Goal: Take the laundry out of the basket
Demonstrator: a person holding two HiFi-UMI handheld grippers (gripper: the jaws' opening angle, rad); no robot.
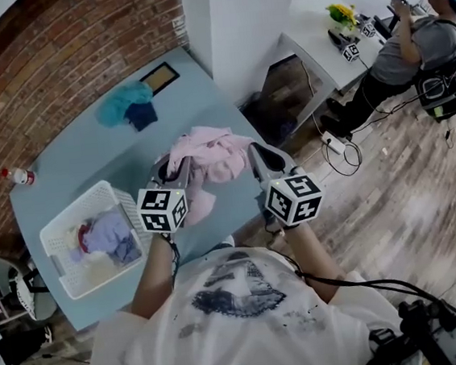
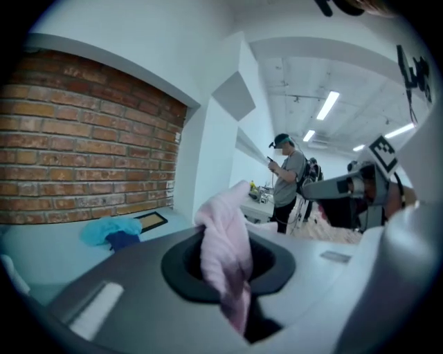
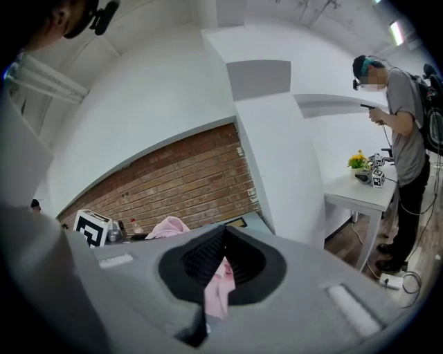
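A pink garment point(image 1: 210, 165) hangs bunched between my two grippers above the blue table's near edge. My left gripper point(image 1: 180, 171) is shut on its left side; pink cloth point(image 2: 225, 256) fills the jaws in the left gripper view. My right gripper point(image 1: 256, 160) is shut on its right side, where a fold of pink point(image 3: 220, 285) is pinched between the pads. The white laundry basket point(image 1: 55, 232) stands at the table's left end with lilac and pale clothes point(image 1: 108, 235) inside. A teal and dark blue heap point(image 1: 127, 106) lies at the far end of the table.
A brick wall point(image 1: 54, 66) runs behind the blue table point(image 1: 72, 161). A framed board point(image 1: 160, 78) lies near the teal heap and a bottle point(image 1: 17, 176) stands by the wall. A person point(image 1: 419, 32) stands at a white desk on the right, with cables on the wooden floor.
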